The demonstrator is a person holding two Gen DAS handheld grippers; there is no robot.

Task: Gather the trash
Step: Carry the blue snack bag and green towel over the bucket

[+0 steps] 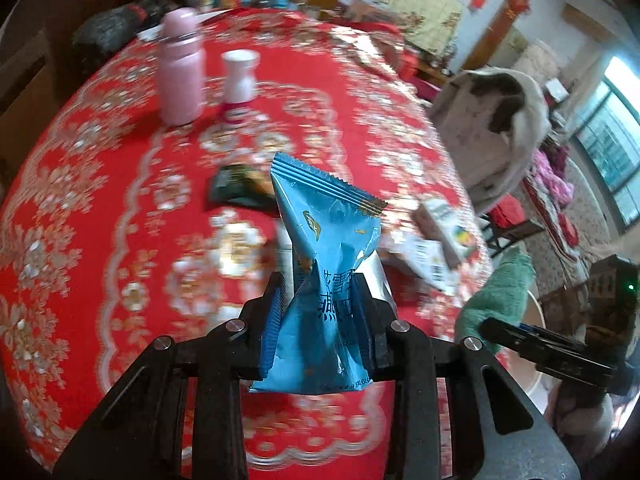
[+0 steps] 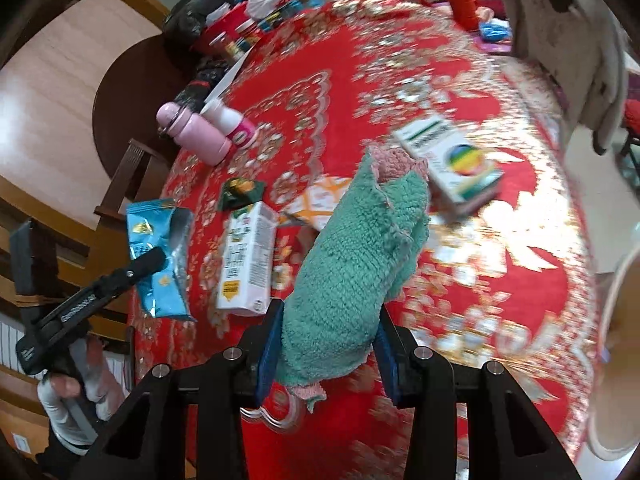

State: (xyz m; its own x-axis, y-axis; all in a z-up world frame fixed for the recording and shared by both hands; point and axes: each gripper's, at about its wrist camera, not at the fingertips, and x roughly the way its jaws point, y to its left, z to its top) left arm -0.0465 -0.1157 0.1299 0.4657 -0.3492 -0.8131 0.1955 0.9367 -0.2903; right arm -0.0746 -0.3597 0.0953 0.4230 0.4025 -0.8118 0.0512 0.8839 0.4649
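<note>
Pinched upright in the left hand-held gripper [image 1: 320, 312], the blue wrapper [image 1: 326, 264] hangs above the desk [image 1: 100, 200], while the right hand-held gripper [image 2: 326, 344], clamping a green cloth [image 2: 352, 272], sits nearer the carton [image 2: 246, 260], apparently lying lengthwise ahead-left.

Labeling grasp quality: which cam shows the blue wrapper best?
Left wrist: the blue wrapper fills centre frame, pinched between the left gripper fingers, print legible. Right wrist shows it small, at the frame's left, partly hidden behind a finger.
</note>
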